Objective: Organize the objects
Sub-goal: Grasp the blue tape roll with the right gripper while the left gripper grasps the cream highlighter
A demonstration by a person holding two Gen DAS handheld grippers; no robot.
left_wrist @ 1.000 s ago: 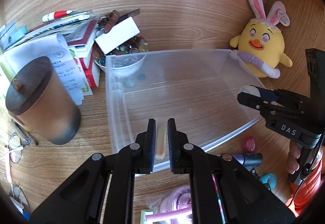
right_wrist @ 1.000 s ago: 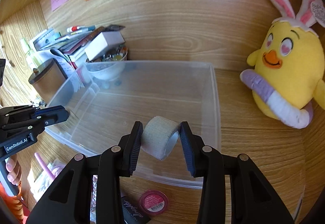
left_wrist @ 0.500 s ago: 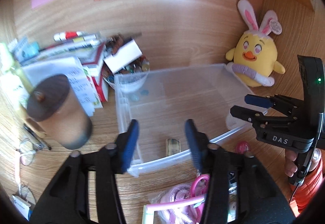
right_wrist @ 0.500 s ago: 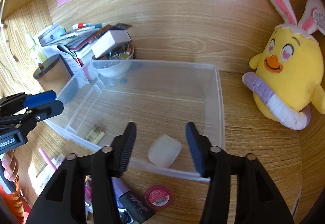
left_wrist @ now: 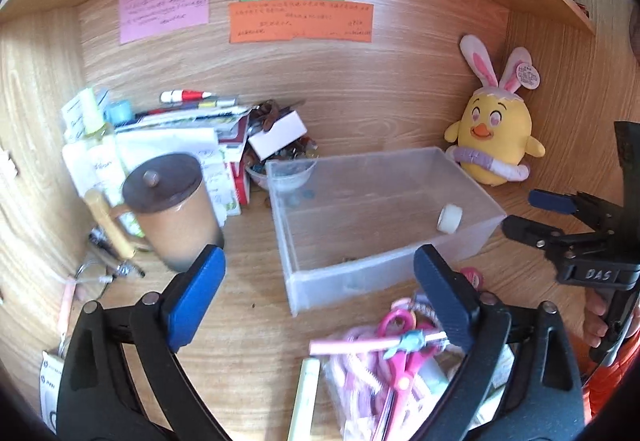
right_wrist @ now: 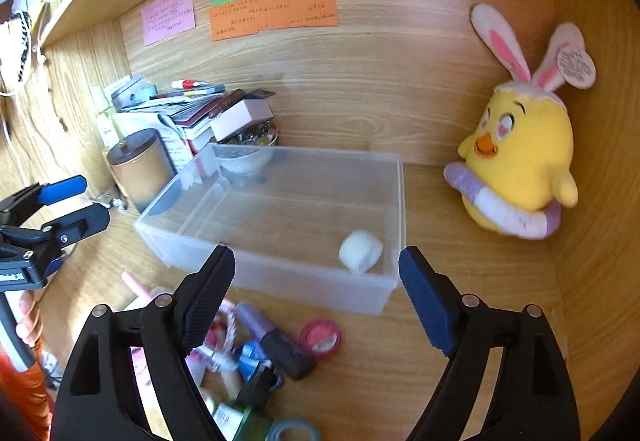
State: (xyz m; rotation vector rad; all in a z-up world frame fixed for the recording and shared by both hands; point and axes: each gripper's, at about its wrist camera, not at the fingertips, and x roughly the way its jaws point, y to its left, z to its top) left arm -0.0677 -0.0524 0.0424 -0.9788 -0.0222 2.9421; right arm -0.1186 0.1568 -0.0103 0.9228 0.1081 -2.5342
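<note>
The left gripper (left_wrist: 316, 293) is opening wide with nothing between its jaws; the right gripper (right_wrist: 316, 293) is opening too, also empty. Both hang above the near edge of the clear plastic bin (right_wrist: 400, 201). A white tape roll (right_wrist: 360, 251) lies inside the bin at its near right corner. Pink scissors (left_wrist: 400, 353) and a pink round tin (right_wrist: 320, 337) sit on the desk near the bin

Sticky notes (left_wrist: 301, 22): handwriting too small to read.
Small item on bin floor (left_wrist: 351, 259): dark, too small to identify.
Bowl (right_wrist: 244, 159): partly hidden behind bin wall.
Tape roll (right_wrist: 294, 432): cut off by bottom edge.
Scissors (left_wrist: 400, 353): blades hidden in clutter.
</note>
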